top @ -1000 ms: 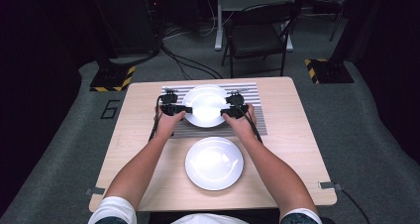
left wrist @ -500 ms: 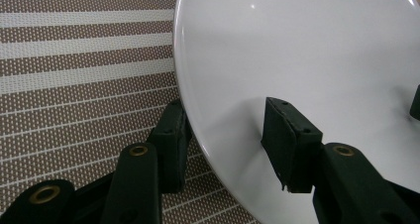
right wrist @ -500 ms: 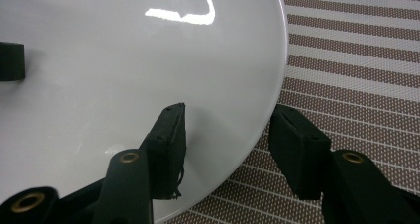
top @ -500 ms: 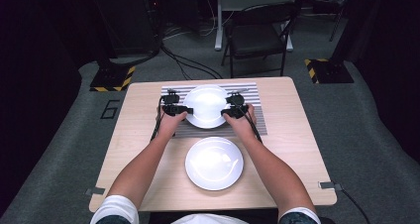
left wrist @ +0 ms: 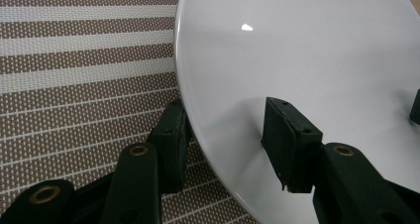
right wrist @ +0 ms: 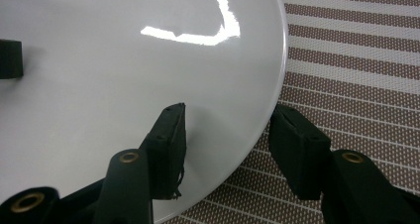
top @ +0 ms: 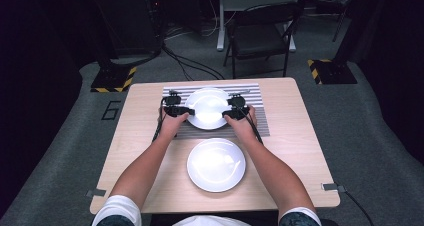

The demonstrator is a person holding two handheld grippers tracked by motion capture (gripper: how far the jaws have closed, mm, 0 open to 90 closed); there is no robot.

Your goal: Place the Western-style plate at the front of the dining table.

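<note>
White plate (right wrist: 124, 70) rim between black jaws, striped mat (right wrist: 356, 55)

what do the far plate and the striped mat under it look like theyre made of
Far plate: probably glazed ceramic, maybe melamine; smooth, glossy white with sharp light reflections. Striped mat: looks like woven vinyl or similar mesh; matte, with a fine dotted weave in brown and cream bands.

a light wooden table (top: 135, 136) carries a striped placemat (top: 255, 117) at its far middle and a white plate (top: 216, 164) on bare wood just in front of it.
</note>
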